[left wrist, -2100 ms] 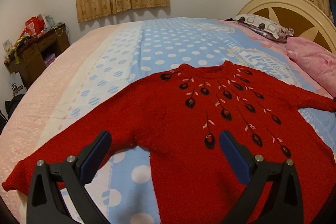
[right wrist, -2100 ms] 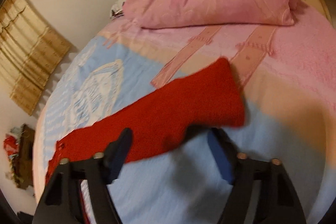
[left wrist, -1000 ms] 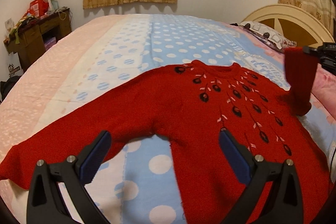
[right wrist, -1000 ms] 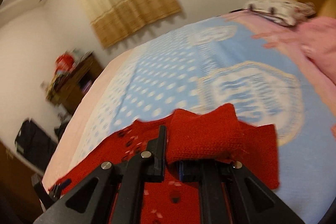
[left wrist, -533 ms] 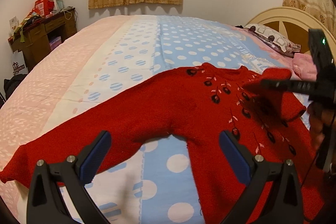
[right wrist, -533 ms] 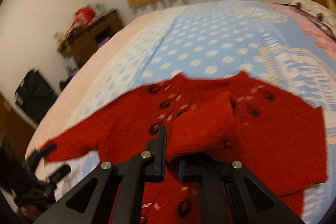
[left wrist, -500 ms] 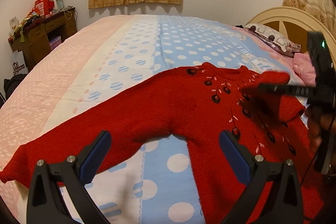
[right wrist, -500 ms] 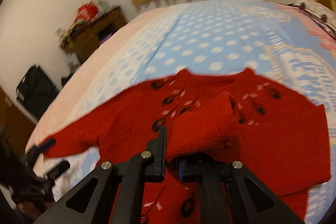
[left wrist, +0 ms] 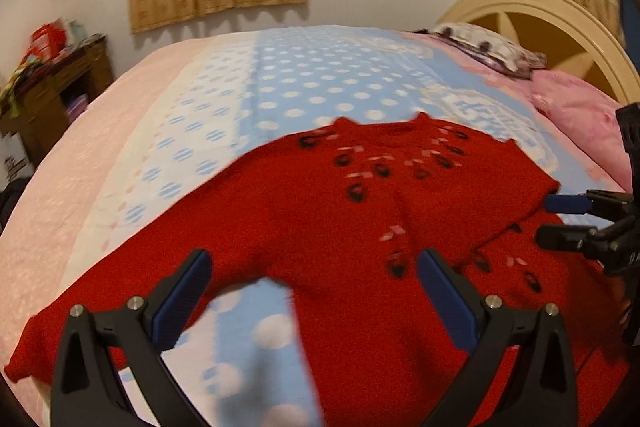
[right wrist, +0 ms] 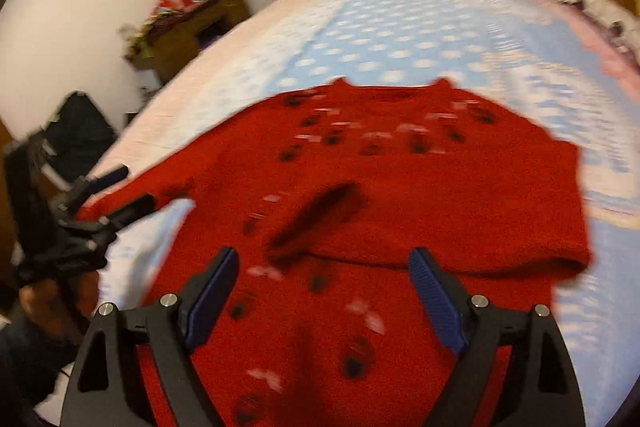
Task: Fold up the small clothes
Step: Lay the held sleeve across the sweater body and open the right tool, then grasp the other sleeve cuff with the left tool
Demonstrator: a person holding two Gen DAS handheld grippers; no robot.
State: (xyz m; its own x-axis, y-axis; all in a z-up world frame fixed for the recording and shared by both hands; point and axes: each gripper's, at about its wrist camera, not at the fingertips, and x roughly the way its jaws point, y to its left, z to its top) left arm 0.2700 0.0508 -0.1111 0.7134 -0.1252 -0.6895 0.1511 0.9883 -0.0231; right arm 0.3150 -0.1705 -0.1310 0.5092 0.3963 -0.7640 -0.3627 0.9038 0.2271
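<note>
— Both grippers?
— Right gripper [right wrist: 322, 291] opening, nothing between; left gripper [left wrist: 314, 293] apart, empty.
— Sweater [right wrist: 400, 187]?
— Flat on the bed [right wrist: 400, 39], one sleeve [right wrist: 460, 227] folded across. Next, I'd judge: pinch the far sleeve [left wrist: 120, 287].

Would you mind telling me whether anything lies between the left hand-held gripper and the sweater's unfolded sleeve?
Nothing visible does. The left hand-held gripper is open above the unfolded sleeve of the red sweater, with only bare bedspread around it. The right hand-held gripper is opening over the sweater's far side, empty.
</note>
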